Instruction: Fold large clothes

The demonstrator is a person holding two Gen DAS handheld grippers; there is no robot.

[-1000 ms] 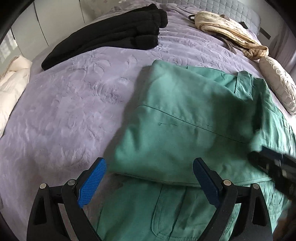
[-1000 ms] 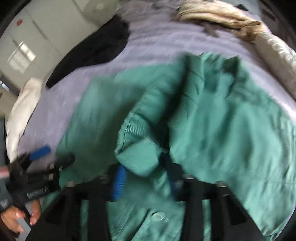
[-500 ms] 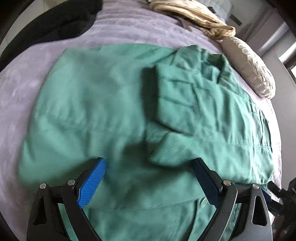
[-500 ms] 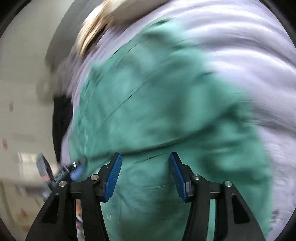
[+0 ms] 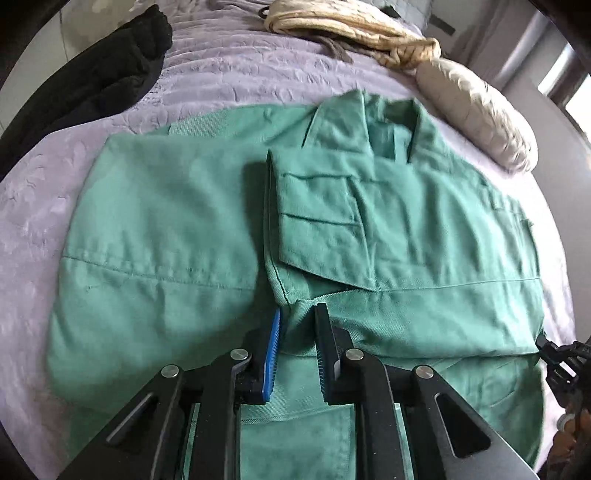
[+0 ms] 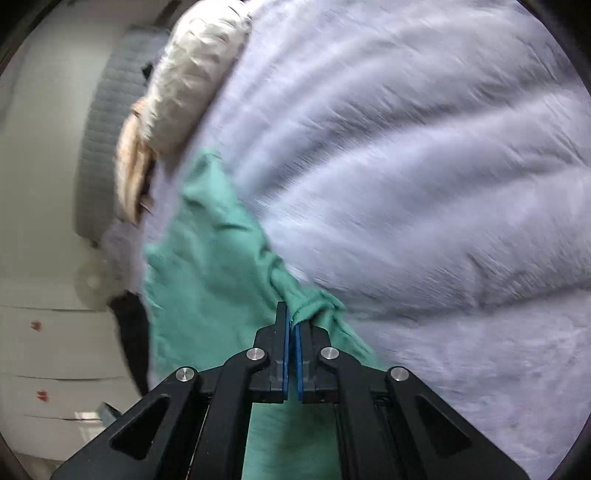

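Now both grippers have closed: half a second back the left gripper (image 5: pixel 295 319) stood spread wide over the green jacket (image 5: pixel 155 236), and it is presently narrowed onto a ridge of cloth at the folded sleeve cuff (image 5: pixel 291 295), blue pads nearly met with fabric bunched between. Right gripper (image 6: pixel 290 323), spread a moment ago, is pressed together on the jacket's edge (image 6: pixel 306 308), cloth emerging just ahead of its tips; view blurred, so it appears mid-swing. Jacket lies spread on the purple bedspread (image 5: pixel 229 74) straight ahead of the left gripper, sleeves already laid inward, collar at the far end. Judgement: both holds are set for the next fold, likely carrying the near hem toward the collar. Left gripper points level along the bed, low over the cloth; right gripper sits rolled sideways at the garment's right margin. Black garment (image 5: pixel 92 81) and cream bundle (image 5: pixel 351 33) lie beyond, well apart.
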